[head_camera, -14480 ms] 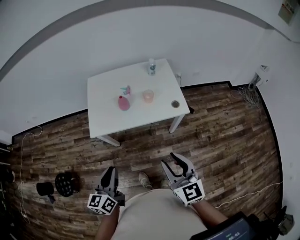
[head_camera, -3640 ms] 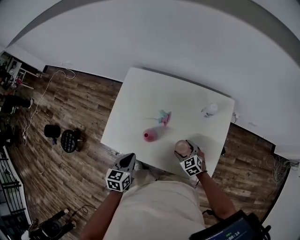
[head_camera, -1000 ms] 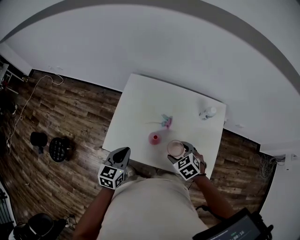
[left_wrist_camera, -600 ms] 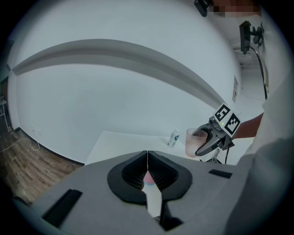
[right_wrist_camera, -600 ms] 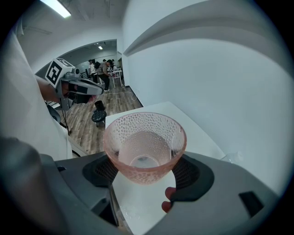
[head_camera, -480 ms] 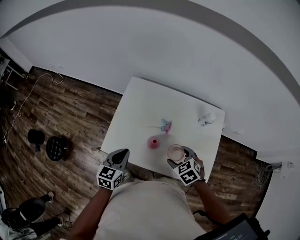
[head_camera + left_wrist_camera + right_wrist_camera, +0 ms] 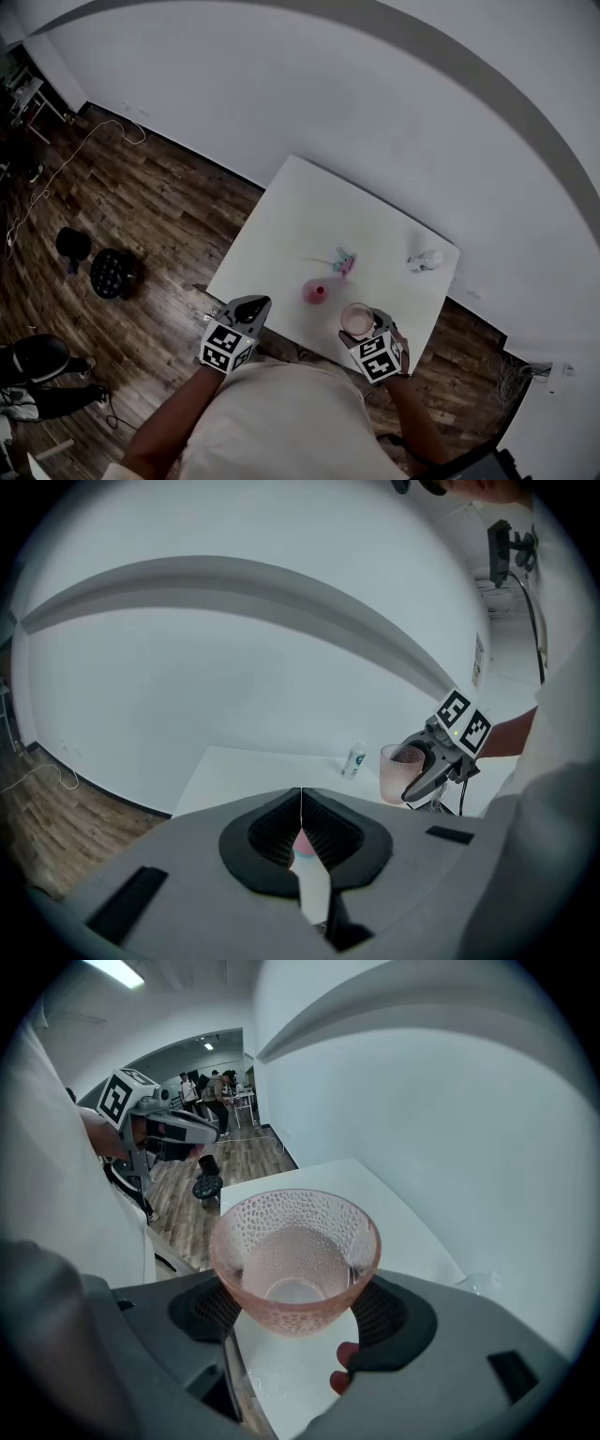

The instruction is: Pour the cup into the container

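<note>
A pink dimpled glass cup (image 7: 295, 1241) stands upright between the jaws of my right gripper (image 7: 295, 1309), which is shut on it. In the head view the cup (image 7: 355, 318) hangs over the white table's near edge, just right of the pink vase-like container (image 7: 315, 292). I cannot tell what the cup holds. My left gripper (image 7: 251, 305) is at the table's near edge, left of the container, with its jaws shut and nothing between them. From the left gripper (image 7: 300, 803) view the cup (image 7: 397, 771) shows at the right.
The white table (image 7: 281, 220) also carries a small pink and blue object (image 7: 345, 262) and a clear bottle (image 7: 427, 260) at the far right. A white wall runs behind it. Dark round items (image 7: 111, 272) sit on the wood floor to the left.
The head view has shifted a little. The cup stays in my right gripper beside the container, and my left gripper keeps its place at the table edge.
</note>
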Demonstrator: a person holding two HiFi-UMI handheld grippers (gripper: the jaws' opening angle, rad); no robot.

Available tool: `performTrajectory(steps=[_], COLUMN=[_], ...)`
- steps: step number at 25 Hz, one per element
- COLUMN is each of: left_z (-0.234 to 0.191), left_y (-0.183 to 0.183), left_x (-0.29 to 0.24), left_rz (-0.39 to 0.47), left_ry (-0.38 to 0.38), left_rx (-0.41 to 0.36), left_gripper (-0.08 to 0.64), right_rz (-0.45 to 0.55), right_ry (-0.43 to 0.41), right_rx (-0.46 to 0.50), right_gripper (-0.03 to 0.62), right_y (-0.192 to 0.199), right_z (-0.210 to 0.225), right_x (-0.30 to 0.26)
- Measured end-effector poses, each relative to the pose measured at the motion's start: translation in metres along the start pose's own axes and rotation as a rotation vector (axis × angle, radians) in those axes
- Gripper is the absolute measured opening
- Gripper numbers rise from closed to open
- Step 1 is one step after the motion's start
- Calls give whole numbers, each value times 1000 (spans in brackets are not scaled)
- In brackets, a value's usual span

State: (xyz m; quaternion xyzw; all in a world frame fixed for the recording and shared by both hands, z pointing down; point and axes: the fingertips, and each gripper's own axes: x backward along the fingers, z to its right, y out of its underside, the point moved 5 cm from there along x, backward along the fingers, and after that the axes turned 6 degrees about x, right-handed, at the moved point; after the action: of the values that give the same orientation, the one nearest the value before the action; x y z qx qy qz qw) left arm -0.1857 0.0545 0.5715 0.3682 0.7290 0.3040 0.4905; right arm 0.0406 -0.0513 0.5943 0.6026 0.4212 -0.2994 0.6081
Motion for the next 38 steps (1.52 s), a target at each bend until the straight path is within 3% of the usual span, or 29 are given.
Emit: performTrajectory(steps=[38], left_z=[-23], left_y=[13], left_x=[15], left_rz=[-29], left_ry=[2], left_rx=[32], left_gripper=[11], right_rz=[-242], right_ry=[-123], right_rx=[85], right_gripper=[362], right_y=[-17], right_z=[-8], right_x=[-64])
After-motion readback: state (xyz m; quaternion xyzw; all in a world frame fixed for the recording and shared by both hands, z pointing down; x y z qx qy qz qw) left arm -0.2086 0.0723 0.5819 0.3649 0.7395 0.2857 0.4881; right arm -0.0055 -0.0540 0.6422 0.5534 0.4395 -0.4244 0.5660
